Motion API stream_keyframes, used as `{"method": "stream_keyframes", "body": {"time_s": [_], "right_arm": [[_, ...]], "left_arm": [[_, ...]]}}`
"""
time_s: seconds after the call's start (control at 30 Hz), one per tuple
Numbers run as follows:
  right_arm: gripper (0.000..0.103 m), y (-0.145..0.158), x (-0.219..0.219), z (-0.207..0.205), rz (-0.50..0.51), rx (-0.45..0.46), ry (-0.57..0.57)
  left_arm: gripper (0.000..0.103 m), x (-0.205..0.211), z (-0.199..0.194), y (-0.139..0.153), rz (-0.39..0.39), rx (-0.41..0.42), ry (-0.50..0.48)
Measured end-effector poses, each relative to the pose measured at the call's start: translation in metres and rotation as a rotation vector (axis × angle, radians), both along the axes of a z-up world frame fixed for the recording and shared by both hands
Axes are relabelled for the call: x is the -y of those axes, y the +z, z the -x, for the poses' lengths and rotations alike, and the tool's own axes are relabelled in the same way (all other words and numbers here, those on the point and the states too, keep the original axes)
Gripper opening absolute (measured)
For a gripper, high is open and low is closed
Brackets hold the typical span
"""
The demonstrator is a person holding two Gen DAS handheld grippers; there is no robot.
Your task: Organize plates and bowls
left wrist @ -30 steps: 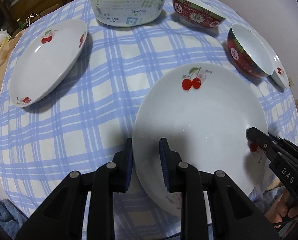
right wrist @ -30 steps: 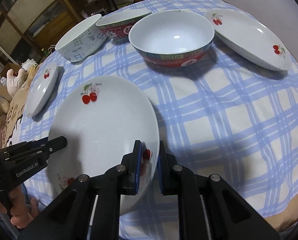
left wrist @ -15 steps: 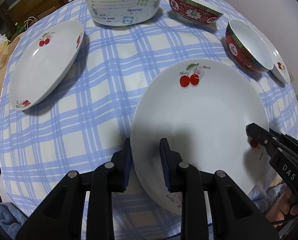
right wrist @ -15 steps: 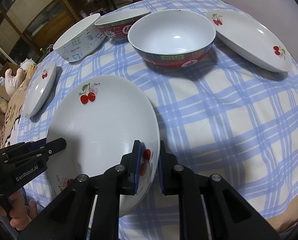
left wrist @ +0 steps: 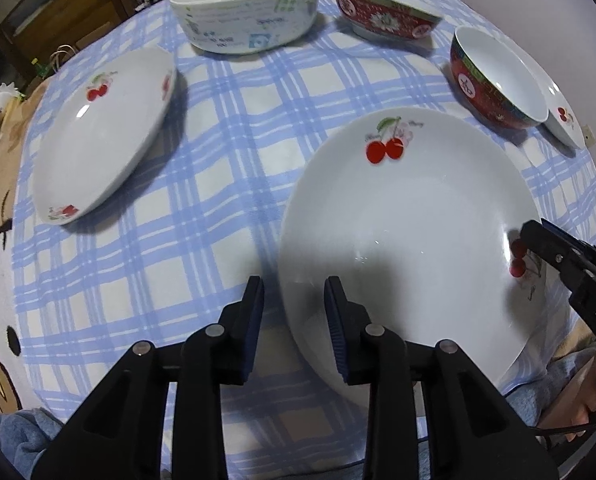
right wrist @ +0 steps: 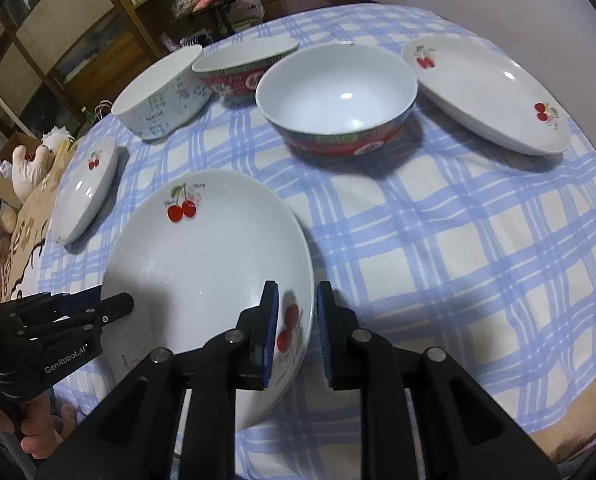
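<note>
A large white plate with cherries lies on the blue checked tablecloth near the front edge. My left gripper straddles the plate's left rim. Its jaws are opening, and cloth shows between the outer pad and the rim. My right gripper straddles the right rim of the same plate. A cherry print shows between its pads, and the pads stand slightly off the rim. One of its fingers reaches over the rim in the left wrist view.
A second cherry plate sits at the left, a third at the far right. Behind stand a red bowl, another red bowl and a white printed bowl. A hand holds the left gripper.
The left jaws have spread apart, and a gap now shows at the plate's rim. The right jaws have widened a little. The plate has stayed in place.
</note>
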State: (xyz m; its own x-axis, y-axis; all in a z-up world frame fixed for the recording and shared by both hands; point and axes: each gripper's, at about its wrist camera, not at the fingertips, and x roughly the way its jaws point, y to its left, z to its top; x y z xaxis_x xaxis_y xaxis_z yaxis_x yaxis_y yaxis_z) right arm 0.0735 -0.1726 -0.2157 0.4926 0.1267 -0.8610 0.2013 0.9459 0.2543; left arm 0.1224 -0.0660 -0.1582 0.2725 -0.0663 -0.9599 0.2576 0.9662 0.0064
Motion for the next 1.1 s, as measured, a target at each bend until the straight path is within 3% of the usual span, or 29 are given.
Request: {"method": "stream_keyframes", "body": {"time_s": [0.33, 0.4, 0.57, 0.67, 0.87, 1.0, 1.1], "right_arm": [[0.023, 0.025, -0.003, 0.018, 0.010, 0.089, 0.017], [0.033, 0.032, -0.005, 0.021, 0.024, 0.112, 0.022], [0.039, 0.048, -0.015, 0.025, 0.064, 0.160, 0.057], [0.049, 0.057, -0.024, 0.025, 0.101, 0.186, 0.083], [0.054, 0.079, -0.046, 0.013, 0.164, 0.239, 0.143], [0.056, 0.091, -0.059, -0.004, 0.151, 0.263, 0.161], [0.056, 0.100, -0.070, -0.016, 0.145, 0.284, 0.178]], "left_arm": [[0.055, -0.021, 0.011, 0.039, -0.051, 0.148, 0.033], [0.056, -0.023, 0.014, 0.048, -0.061, 0.173, 0.030], [0.065, -0.030, 0.017, 0.071, -0.038, 0.232, 0.018], [0.069, -0.037, 0.016, 0.091, -0.040, 0.309, 0.059], [0.070, -0.061, -0.007, 0.118, 0.068, 0.262, 0.078], [0.071, -0.074, -0.017, 0.135, 0.054, 0.286, 0.089], [0.080, -0.084, -0.023, 0.144, 0.025, 0.303, 0.086]]}}
